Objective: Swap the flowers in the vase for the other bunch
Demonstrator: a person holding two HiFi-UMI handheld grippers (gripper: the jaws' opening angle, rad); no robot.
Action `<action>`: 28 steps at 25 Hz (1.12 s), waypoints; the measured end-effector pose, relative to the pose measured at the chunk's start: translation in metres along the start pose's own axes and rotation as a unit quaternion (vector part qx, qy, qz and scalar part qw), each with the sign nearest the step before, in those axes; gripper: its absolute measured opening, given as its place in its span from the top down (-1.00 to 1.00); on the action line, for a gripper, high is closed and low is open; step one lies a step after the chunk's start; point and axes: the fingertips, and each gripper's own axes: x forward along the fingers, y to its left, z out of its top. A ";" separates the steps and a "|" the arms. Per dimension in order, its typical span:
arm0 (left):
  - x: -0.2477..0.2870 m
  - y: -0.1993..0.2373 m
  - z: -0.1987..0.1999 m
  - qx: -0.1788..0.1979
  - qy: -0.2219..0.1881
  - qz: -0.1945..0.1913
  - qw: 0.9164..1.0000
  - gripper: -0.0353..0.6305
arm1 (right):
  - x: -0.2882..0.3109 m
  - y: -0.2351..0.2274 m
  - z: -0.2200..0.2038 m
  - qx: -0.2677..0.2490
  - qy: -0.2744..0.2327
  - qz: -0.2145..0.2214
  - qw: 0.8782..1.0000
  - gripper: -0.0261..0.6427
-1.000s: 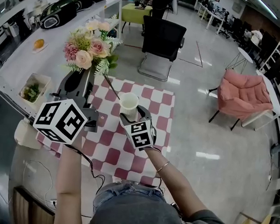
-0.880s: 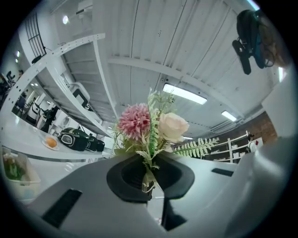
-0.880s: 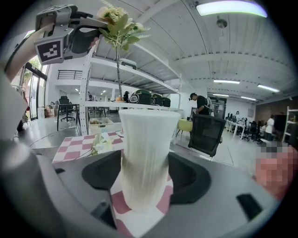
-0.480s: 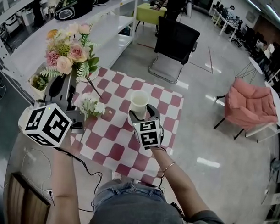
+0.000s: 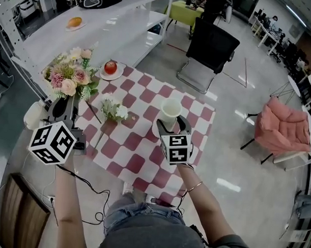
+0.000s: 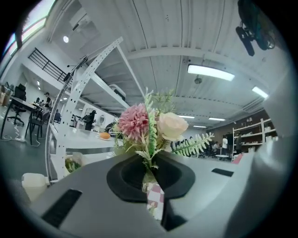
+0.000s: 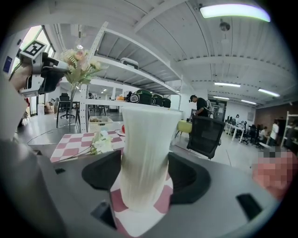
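Pink bunch (image 5: 69, 80) held left of white vase (image 5: 171, 109).
Left gripper (image 5: 68, 103) jaws together on its stems; right gripper (image 5: 170, 127) clamped on vase; white bunch (image 5: 114, 108) lies between.

Grey top (image 5: 156, 241), blue jeans (image 5: 126, 216), thin bangle (image 5: 194, 187) on right wrist. Left gripper (image 5: 64, 103) and right gripper (image 5: 170, 125): grey shells, black-on-white marker cubes (image 5: 53, 143). Black cable (image 5: 90, 178) hangs off the left one.

No legible text, labels or numbers.

Head view steeply overhead; gripper views close, low over tablecloth (image 5: 144, 161).
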 end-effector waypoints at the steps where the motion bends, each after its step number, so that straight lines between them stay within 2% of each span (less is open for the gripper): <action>1: -0.001 0.008 -0.006 0.002 0.008 0.005 1.000 0.79 | 0.001 0.000 0.000 0.001 0.000 -0.001 1.000 -0.04; 9: 0.001 0.065 -0.059 0.027 0.086 0.039 0.995 0.79 | 0.006 0.003 0.003 0.015 -0.010 -0.012 1.000 -0.04; 16: 0.015 0.112 -0.102 0.058 0.160 0.060 0.984 0.79 | 0.004 0.003 0.001 0.018 -0.016 -0.018 1.000 -0.04; 20: 0.032 0.129 -0.129 0.068 0.200 0.056 0.976 0.79 | 0.005 0.003 0.001 0.018 -0.017 -0.025 0.999 -0.04; 28: 0.069 0.145 -0.165 0.064 0.232 0.052 0.969 0.79 | 0.005 0.004 0.000 0.018 -0.017 -0.039 0.999 -0.04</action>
